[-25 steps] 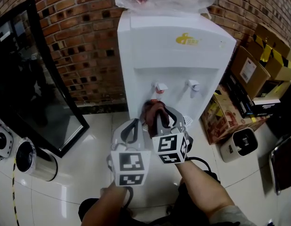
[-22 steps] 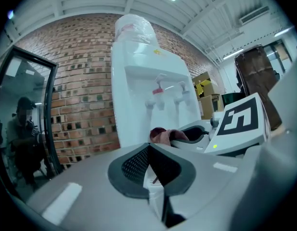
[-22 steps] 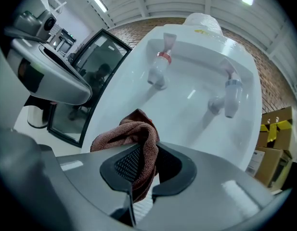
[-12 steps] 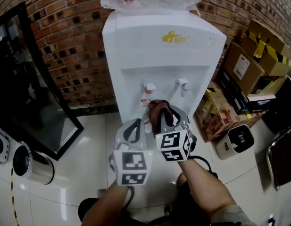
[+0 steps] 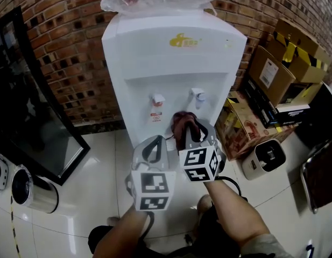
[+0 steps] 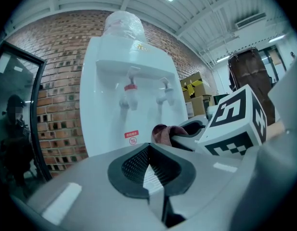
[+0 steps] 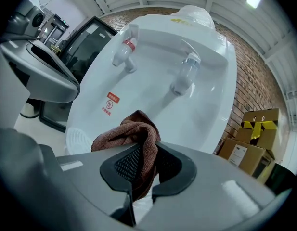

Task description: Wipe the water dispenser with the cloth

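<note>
Currently, the right gripper (image 5: 188, 134) is clamped on the brown terry cloth (image 5: 183, 120). In the right gripper view its jaws pinch a fold of the fabric between the pads, and the bunched remainder stands out beyond the tips. This hold presents a padded face forward, so that fabric rather than the jaws should meet the surface.

The cloth lies at the far end of that gripper, directly in front of the tall white plastic water dispenser (image 5: 174, 58). It sits below the red-capped tap (image 5: 156, 100) and the pale tap (image 5: 197, 95) to that tap's right. Whether the cloth presses on the front panel cannot be settled from these views, but it is at least very near.

The left gripper (image 5: 154, 149) is held just to the left of the right one. Its jaws are together with nothing between them. Judged from this, it is parked clear of the wiping path. The round white drip grille (image 7: 77, 139) lies low and left of the cloth.
</note>
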`<move>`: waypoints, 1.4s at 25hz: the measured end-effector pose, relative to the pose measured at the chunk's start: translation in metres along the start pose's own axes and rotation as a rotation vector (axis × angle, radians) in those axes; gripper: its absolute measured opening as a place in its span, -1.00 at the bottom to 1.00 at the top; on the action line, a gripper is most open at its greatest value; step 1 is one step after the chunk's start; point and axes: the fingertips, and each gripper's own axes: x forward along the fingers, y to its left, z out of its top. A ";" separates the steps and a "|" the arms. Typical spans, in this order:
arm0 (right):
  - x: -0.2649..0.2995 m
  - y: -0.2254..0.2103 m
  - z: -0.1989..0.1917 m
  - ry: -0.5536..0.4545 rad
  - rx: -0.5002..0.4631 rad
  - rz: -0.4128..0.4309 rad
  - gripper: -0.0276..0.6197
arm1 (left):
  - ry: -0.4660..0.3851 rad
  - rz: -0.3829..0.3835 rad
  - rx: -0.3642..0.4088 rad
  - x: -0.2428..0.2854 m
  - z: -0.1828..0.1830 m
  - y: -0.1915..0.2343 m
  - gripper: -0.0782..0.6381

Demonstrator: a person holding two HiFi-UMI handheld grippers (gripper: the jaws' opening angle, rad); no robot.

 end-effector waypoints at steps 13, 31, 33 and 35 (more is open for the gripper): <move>-0.012 -0.019 -0.006 0.011 -0.028 -0.042 -0.70 | 0.003 -0.015 -0.001 0.005 0.000 -0.014 -0.78; -0.042 -0.069 -0.044 0.064 -0.040 -0.119 -0.70 | -0.020 -0.084 -0.027 0.014 0.013 -0.064 -0.78; -0.044 -0.073 -0.049 0.075 -0.041 -0.121 -0.70 | -0.013 -0.100 -0.029 0.016 0.012 -0.073 -0.78; -0.044 -0.074 -0.054 0.087 -0.044 -0.119 -0.70 | -0.010 -0.117 -0.029 0.018 0.012 -0.082 -0.78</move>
